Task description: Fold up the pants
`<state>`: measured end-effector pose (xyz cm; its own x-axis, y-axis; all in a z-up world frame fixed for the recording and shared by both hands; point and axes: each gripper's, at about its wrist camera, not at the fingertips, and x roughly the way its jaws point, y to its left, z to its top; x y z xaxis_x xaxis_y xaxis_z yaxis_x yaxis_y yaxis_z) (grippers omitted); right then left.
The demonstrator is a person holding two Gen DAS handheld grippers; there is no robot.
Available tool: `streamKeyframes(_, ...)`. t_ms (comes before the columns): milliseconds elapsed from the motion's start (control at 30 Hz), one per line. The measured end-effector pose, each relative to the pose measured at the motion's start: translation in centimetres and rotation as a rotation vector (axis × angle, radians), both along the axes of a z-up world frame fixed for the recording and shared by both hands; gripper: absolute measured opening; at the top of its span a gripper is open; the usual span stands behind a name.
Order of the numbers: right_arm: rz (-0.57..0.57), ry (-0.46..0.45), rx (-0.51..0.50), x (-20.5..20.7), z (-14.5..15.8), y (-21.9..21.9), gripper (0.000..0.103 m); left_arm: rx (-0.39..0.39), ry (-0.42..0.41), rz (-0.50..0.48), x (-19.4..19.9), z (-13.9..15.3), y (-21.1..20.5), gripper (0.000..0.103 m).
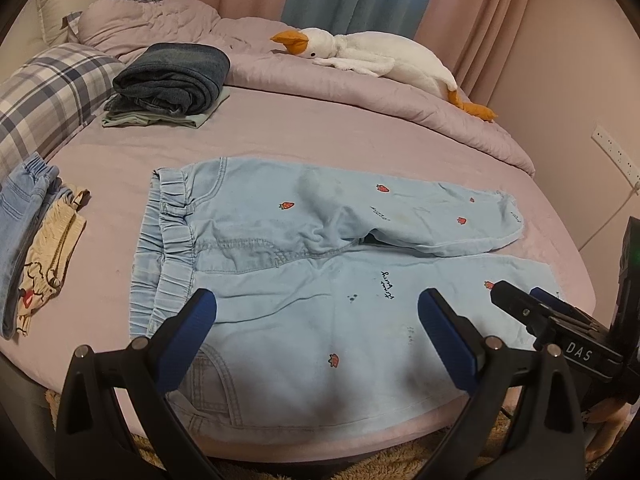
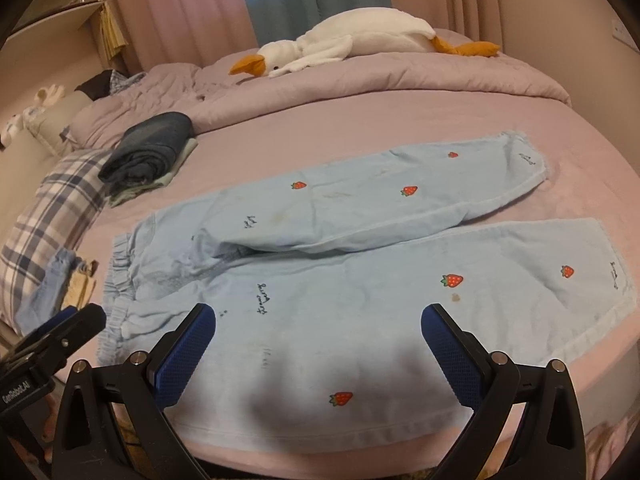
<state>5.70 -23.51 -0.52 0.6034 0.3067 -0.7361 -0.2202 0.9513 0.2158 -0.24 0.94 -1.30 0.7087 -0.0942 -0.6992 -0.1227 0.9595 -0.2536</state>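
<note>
Light blue pants with strawberry prints (image 1: 304,240) lie spread flat on the pink bed, waistband to the left, both legs pointing right; they also show in the right wrist view (image 2: 360,264). My left gripper (image 1: 316,320) is open and empty, hovering over the near leg close to the waistband. My right gripper (image 2: 318,336) is open and empty over the near leg's middle. The right gripper's tip shows in the left wrist view (image 1: 520,304); the left gripper's tip shows at the left of the right wrist view (image 2: 76,324).
A stack of folded dark jeans (image 1: 172,80) sits at the back left. Loose clothes (image 1: 36,240) lie at the left edge by a plaid pillow (image 1: 48,96). A white plush goose (image 1: 372,56) rests on the bunched duvet (image 1: 440,108). The bed's near edge (image 1: 320,440) is just below the grippers.
</note>
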Motion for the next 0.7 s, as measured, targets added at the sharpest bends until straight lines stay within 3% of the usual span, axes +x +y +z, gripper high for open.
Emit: streamKeyframes(700, -0.016, 0.012, -0.016, 0.16, -0.38, 0.23, 0.103, -0.015, 0.017, 0.001, 0.03, -0.41, 0.64, 0.101)
